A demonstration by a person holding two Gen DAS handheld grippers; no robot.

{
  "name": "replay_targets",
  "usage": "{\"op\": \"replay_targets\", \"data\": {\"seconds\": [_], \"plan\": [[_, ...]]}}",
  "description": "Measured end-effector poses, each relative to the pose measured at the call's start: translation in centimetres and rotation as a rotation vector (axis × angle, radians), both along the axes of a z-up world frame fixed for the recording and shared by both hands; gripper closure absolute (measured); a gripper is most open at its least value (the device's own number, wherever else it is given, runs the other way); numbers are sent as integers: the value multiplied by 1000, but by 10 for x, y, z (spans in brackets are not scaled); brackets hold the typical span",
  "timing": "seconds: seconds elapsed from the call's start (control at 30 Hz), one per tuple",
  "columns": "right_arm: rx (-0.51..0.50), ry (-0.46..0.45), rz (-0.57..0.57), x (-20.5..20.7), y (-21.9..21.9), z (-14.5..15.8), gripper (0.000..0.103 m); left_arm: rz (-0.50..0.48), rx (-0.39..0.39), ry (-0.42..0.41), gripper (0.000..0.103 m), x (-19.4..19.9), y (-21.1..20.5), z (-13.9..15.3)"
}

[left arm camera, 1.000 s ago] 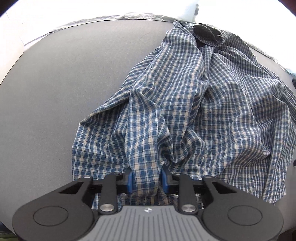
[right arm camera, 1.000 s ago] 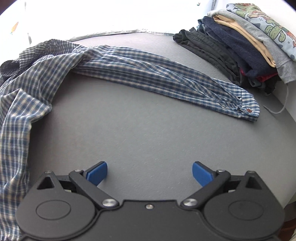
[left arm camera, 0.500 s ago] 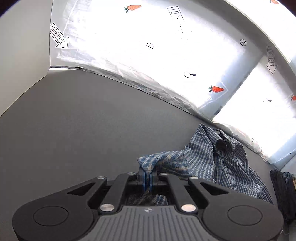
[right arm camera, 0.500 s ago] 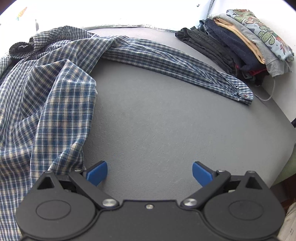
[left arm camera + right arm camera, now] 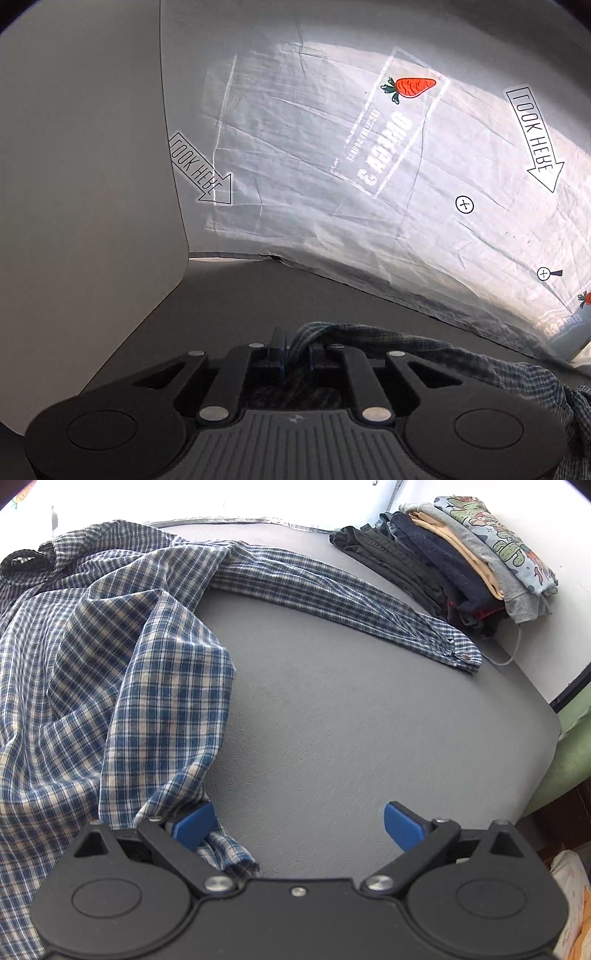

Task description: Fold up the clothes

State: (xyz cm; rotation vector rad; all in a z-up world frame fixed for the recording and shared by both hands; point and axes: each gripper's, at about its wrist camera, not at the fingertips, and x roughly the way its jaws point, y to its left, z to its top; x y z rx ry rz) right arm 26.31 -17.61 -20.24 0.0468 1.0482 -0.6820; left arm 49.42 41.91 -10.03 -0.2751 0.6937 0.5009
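A blue and cream plaid shirt point(image 5: 110, 672) lies crumpled over the left half of the grey table point(image 5: 351, 731), one sleeve point(image 5: 332, 594) stretched toward the right. Its lower corner lies between the fingers of my right gripper point(image 5: 299, 823), which is open; the left blue pad point(image 5: 194, 821) touches the fabric. In the left wrist view, my left gripper point(image 5: 295, 356) is shut on a bunched edge of the plaid shirt point(image 5: 424, 347), lifted and tilted up toward the wall.
A stack of folded clothes point(image 5: 454, 557) stands at the table's far right corner. White plastic sheeting point(image 5: 369, 177) printed with carrots and arrows covers the wall behind. A green chair point(image 5: 565, 753) stands beyond the table's right edge.
My left gripper has risen and tilted up with the shirt edge, so the wall fills its view. The shirt was drawn toward my right gripper, its corner now lying between the open fingers.
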Motion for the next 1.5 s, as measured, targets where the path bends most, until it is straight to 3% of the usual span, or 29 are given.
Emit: {"op": "replay_targets", "data": {"seconds": [0.1,0.17,0.23,0.37,0.47,0.57,0.7,0.97,1.03,1.1,1.13,1.2,1.23,1.37,1.5], "plan": [[-19,5,10,0,3,4,3,33,-93,28,80,-1,-1,-22],[-28,-7,16,-2,3,8,3,34,-159,10,54,-14,-12,-36],[-28,-26,8,-3,1,12,3,-9,-182,25,44,-31,-39,-46],[-19,-121,13,-5,-7,26,3,-176,-250,96,43,-93,-85,-65],[0,-202,26,-6,-16,40,3,-305,-327,151,36,-146,-115,-79],[125,-282,74,-7,-29,52,5,-394,-316,220,30,-198,-156,-91],[303,-332,152,-11,-39,57,11,-397,-318,246,29,-230,-183,-100],[519,-205,243,-12,-48,24,28,-326,-377,258,26,-261,-213,-113],[555,-181,274,-12,-48,17,38,-308,-392,261,29,-269,-221,-116],[578,-165,312,-11,-48,12,62,-289,-407,264,38,-277,-228,-119],[585,-165,330,-10,-48,12,69,-281,-411,265,48,-280,-232,-121],[592,-177,364,-12,-49,15,95,-274,-388,263,77,-281,-237,-120],[592,-195,378,-15,-51,19,98,-262,-395,264,103,-282,-237,-121],[637,-356,422,-33,-69,52,101,-209,-347,229,103,-290,-237,-106],[699,-489,383,-59,-106,93,102,-130,-380,113,103,-313,-215,-55]]}}
